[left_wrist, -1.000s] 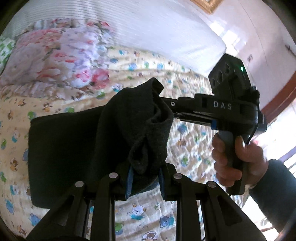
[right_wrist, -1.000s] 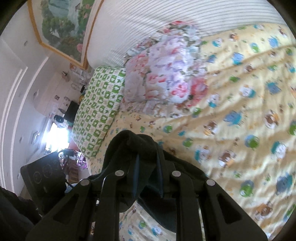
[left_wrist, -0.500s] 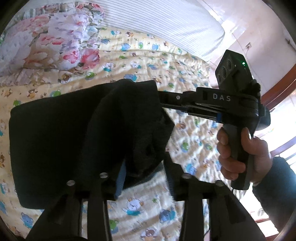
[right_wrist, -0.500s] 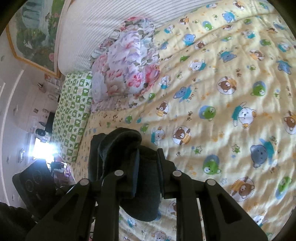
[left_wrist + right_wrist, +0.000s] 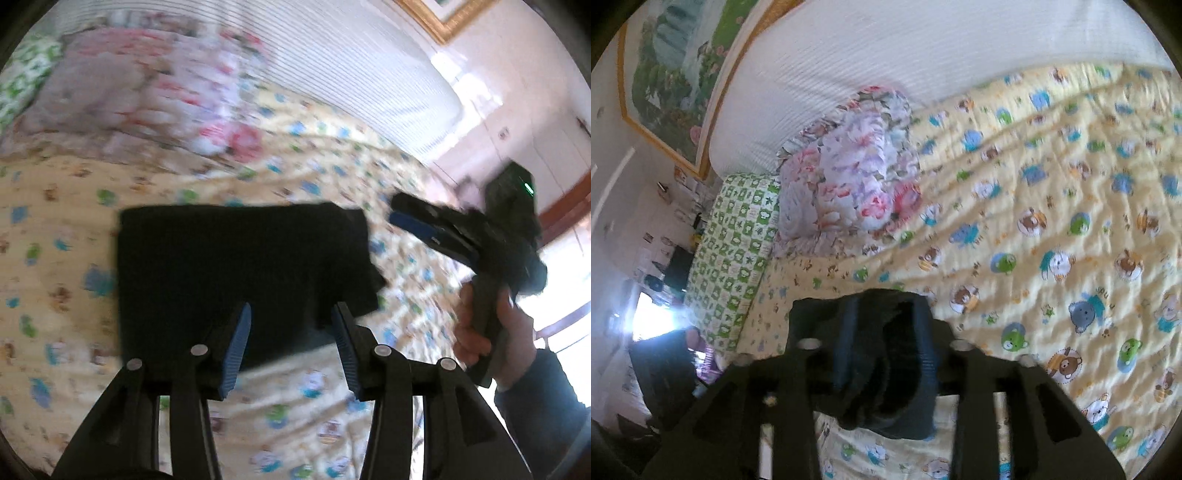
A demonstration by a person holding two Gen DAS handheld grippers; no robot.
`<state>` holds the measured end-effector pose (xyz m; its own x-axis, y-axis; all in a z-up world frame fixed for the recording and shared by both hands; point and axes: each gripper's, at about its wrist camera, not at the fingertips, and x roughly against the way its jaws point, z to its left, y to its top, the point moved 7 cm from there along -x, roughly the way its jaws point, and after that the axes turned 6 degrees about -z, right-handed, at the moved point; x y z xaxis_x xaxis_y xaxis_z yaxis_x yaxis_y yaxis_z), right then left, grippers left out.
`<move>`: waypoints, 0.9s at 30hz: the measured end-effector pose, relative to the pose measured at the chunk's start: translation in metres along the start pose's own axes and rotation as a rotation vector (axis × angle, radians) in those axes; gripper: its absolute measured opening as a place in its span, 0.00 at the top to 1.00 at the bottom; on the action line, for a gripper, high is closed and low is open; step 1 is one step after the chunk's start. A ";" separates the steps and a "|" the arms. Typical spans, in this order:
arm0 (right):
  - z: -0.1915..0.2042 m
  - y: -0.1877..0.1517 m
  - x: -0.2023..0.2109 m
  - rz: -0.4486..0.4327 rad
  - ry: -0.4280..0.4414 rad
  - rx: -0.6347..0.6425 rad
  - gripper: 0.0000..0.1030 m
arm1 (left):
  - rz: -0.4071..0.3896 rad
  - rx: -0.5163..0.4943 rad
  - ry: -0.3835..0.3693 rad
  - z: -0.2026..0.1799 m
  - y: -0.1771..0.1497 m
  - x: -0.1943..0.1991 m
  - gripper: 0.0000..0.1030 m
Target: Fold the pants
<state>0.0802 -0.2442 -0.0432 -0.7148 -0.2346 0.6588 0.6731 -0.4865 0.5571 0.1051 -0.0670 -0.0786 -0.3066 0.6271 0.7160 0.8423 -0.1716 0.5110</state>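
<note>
Lying folded flat on quilt (image 5: 66,206): pants (image 5: 236,258) | left gripper (image 5: 291,339): wide, empty | right gripper (image 5: 884,347): spread, dark cloth between fingers, grip unclear

Motion blur smeared the floral pillow (image 5: 147,92) beyond the pants (image 5: 236,266) — whose near edge hid behind the left gripper (image 5: 291,339) — and the right gripper (image 5: 410,218) beside them was too blurred to read its jaws.

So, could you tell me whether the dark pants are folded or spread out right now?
Folded: the pants lie as a compact dark rectangle on the quilt, and the left gripper is open above them.
</note>
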 end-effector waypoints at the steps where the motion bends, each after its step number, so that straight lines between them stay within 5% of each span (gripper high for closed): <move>1: 0.006 -0.002 -0.002 -0.001 -0.032 0.032 0.39 | -0.006 0.014 0.014 0.009 0.003 0.003 0.53; 7: 0.004 -0.026 -0.023 0.072 -0.148 0.092 0.37 | -0.020 0.110 0.094 0.065 0.010 0.013 0.53; 13: -0.014 -0.056 -0.028 0.122 -0.146 0.012 0.37 | 0.017 0.160 0.093 0.088 0.007 0.002 0.52; 20: -0.017 -0.064 -0.027 0.139 -0.135 -0.033 0.37 | 0.064 0.186 0.121 0.103 0.002 -0.013 0.37; 27: -0.019 -0.072 -0.037 0.170 -0.063 -0.136 0.37 | 0.130 0.233 0.067 0.117 0.003 -0.039 0.32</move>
<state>0.0547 -0.2162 -0.1177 -0.5773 -0.2716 0.7700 0.7477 -0.5549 0.3648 0.1718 -0.0031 -0.1605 -0.2112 0.5582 0.8024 0.9534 -0.0634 0.2951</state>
